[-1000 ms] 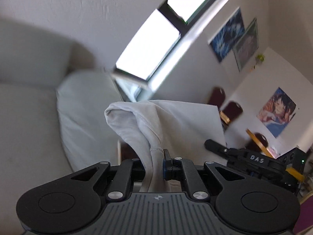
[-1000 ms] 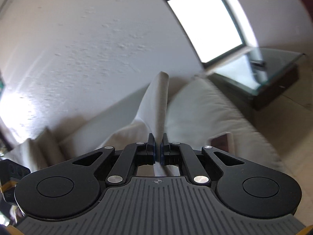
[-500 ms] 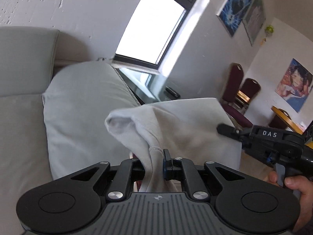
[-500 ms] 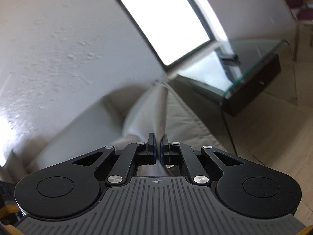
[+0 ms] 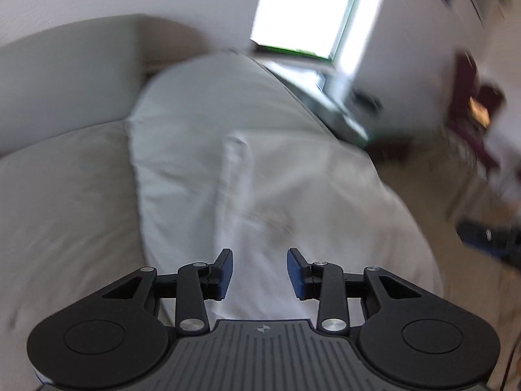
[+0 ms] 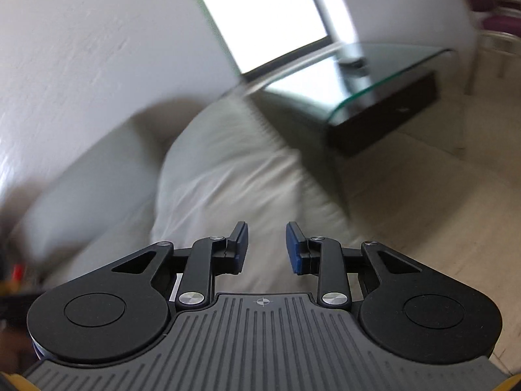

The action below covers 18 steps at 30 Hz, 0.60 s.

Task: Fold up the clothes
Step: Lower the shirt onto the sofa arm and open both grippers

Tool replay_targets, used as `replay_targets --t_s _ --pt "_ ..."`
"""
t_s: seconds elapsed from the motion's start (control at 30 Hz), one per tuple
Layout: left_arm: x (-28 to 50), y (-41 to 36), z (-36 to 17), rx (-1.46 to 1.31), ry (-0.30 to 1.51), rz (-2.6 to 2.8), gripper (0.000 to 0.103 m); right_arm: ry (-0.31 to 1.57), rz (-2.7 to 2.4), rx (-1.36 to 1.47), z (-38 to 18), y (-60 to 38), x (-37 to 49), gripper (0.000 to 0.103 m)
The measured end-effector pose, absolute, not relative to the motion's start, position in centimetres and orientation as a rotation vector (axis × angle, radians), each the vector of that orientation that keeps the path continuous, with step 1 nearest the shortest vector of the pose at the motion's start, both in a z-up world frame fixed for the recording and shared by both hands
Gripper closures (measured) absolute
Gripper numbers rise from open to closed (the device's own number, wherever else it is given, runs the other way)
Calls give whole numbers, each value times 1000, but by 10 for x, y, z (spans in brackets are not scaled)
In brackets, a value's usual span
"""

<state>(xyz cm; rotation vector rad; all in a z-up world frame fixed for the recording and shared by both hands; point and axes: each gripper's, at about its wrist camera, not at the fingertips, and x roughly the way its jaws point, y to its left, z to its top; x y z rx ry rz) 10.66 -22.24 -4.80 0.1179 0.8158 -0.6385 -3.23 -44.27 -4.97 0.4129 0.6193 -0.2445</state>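
Garment (image 5: 260,189), apparently white, lies blurred on sofa arm (image 5: 195,97) at 12 o'clock; left gripper (image 5: 259,272) and right gripper (image 6: 266,247) released, empty.

No legible txt, labels, brand marks or nos. in either view; both frames motion-blurred, wall pics unreadable.

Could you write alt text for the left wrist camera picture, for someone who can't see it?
The left gripper is open above a white garment draped over a pale sofa armrest. Behind are a bright window and blurred furniture.
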Motion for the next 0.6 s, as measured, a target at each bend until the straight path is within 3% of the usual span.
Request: replay_targets --t_s 0.07,0.27,0.4,0.43,0.47,0.53,0.57,0.6 --pt "103 -230 -58 173 857 -638 66 668 -239 344 -54 -427 -33 79" --pt "96 -240 -87 279 987 -596 67 807 -341 308 -85 -420 -57 78" --pt "82 -228 -63 284 1004 -553 66 789 -371 391 -44 -420 -74 79" --pt "74 -225 -50 282 979 -550 64 762 -360 406 -27 -418 -78 76" --pt "67 -221 -37 280 955 -547 57 735 -349 421 -10 -416 -82 61" --pt "49 -215 -9 277 891 -559 39 689 -307 413 24 -406 -91 40" --pt "40 -212 5 276 858 -568 27 674 -290 393 38 -400 -95 35" --pt "29 -208 17 276 824 -568 23 673 -279 365 50 -392 -97 34"
